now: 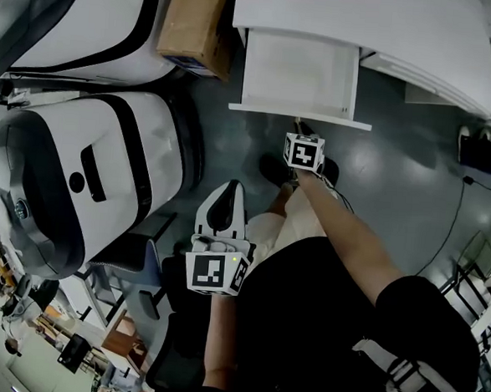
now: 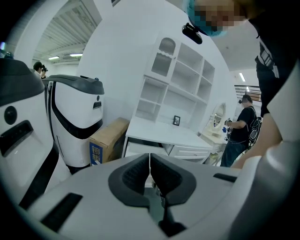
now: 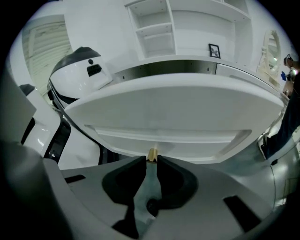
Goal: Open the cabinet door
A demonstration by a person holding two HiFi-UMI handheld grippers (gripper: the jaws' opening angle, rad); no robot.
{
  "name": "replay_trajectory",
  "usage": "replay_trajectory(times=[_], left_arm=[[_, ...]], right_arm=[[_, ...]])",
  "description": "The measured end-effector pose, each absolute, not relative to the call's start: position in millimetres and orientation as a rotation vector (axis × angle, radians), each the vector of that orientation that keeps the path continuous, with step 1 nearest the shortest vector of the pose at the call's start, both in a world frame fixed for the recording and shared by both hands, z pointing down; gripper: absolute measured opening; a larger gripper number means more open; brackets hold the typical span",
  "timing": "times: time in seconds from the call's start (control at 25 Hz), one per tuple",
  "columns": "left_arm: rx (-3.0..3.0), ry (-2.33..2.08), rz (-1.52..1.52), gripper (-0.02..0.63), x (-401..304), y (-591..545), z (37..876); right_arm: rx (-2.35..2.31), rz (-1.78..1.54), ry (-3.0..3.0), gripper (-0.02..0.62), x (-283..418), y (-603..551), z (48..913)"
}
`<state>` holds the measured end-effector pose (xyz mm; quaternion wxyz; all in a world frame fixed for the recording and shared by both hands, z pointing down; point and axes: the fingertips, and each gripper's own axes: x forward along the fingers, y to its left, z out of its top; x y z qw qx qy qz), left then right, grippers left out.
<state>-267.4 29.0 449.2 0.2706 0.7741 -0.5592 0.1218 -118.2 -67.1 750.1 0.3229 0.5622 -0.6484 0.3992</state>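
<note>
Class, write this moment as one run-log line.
right claw: shut on knob | drawer: pulled out | left claw: shut, empty

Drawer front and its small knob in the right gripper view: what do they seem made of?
Drawer front: probably painted or laminated board; smooth, matte white, no grain. Knob: likely brass-coloured metal, from its yellowish sheen; too small for certainty.

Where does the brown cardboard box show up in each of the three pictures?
Head view: cardboard box at the top, left of the open drawer.
Left gripper view: lower left, beside the white desk.
Right gripper view: not in it.
Shared landmark: the open drawer, in all three.
</note>
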Motion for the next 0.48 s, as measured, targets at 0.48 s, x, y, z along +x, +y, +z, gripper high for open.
replay_trajectory(times=[0.48], left_arm=[[2.122, -1.418, 0.368, 0.025, -179.2, 24.8, 451.7]], right_arm=[[1.411, 0.975, -1.824, 0.015, -60.4, -40.7, 711.5]])
